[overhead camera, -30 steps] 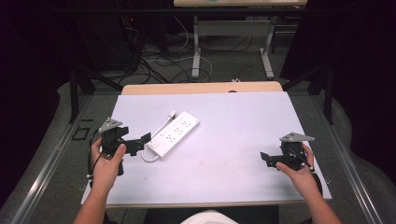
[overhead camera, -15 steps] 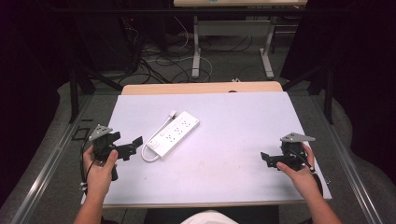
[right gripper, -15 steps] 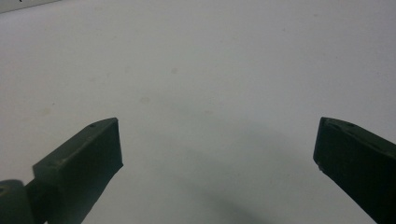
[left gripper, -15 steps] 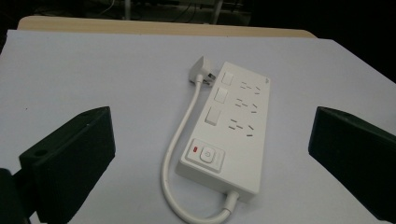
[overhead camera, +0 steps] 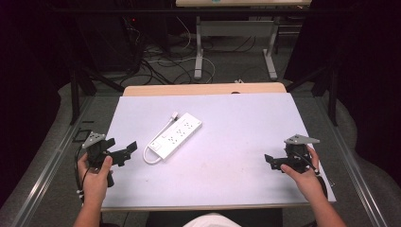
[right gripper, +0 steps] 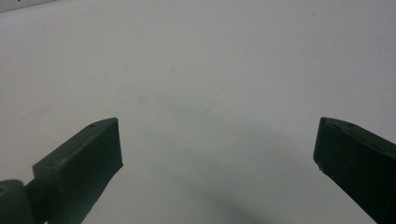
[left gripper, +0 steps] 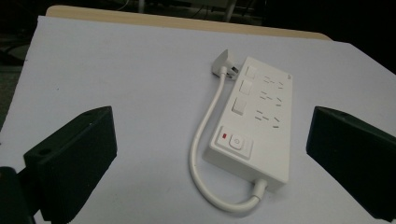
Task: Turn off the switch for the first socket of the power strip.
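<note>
Two grippers are out over the white table [overhead camera: 227, 189] right now, one per hand, and neither is holding anything. Left gripper [overhead camera: 124, 152] sits near the table's 8 o'clock edge, aimed toward 2 o'clock at the power strip [overhead camera: 177, 135], with its fingers [left gripper: 70, 158] spread wide and a clear gap of bare table between them and the strip. That power strip lies flat a bit left of the table's middle, angled so its long side runs from about 7 to 1 o'clock in the high view. From the left gripper view you can see the switch [left gripper: 235, 141] with a small red mark at the near end, sockets further along, and the short white cord [left gripper: 205, 140] looping out of the near end and curling back up beside the body to the plug [left gripper: 224, 63] at the far end. Right gripper [overhead camera: 273, 161] is way over at 4 o'clock, well apart from the strip, fingers [right gripper: 84, 158] also spread, hovering above plain table, or maybe just resting on it, hard to tell.
</note>
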